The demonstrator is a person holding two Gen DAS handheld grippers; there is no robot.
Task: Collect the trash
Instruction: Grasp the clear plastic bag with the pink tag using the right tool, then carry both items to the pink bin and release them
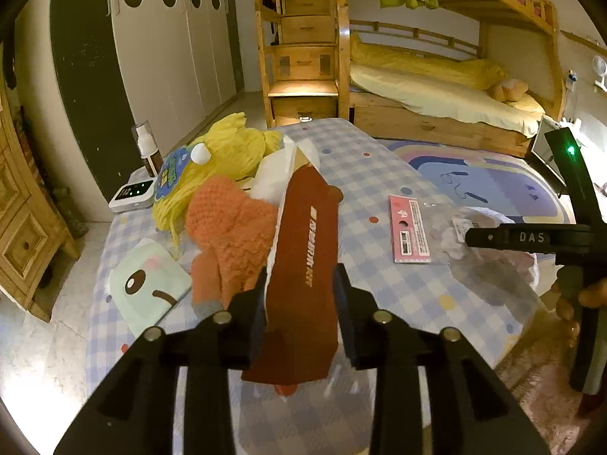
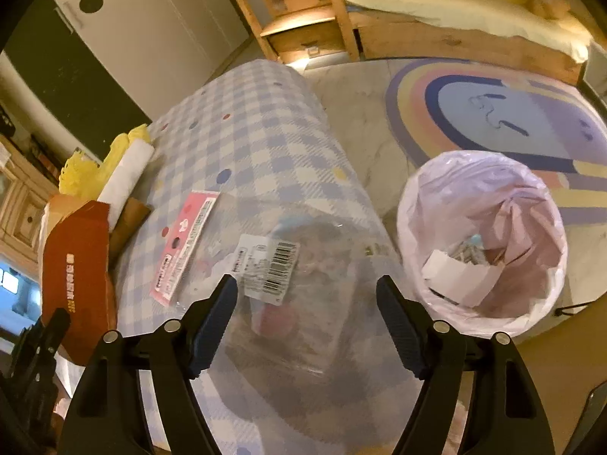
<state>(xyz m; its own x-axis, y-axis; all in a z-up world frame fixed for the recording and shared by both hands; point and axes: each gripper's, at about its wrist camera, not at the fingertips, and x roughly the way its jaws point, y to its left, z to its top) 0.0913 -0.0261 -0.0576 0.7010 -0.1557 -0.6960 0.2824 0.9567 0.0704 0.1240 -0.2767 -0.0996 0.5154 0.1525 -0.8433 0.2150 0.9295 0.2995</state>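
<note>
Your left gripper [image 1: 301,295] points steeply down at the table [image 1: 379,174], its jaws partly parted around a red-brown carton [image 1: 307,235]; the pads stand just beside the carton's sides, and you cannot tell that they press it. Your right gripper [image 2: 307,326] is released, jaws wide over a clear plastic package [image 2: 299,288] lying on the checked cloth, touching nothing. The lined trash bin [image 2: 481,242] stands on the floor just beside the table.

Wooden bunk bed [image 1: 436,87], white wardrobe [image 1: 167,49], rainbow rug [image 2: 504,121], warm light.
</note>
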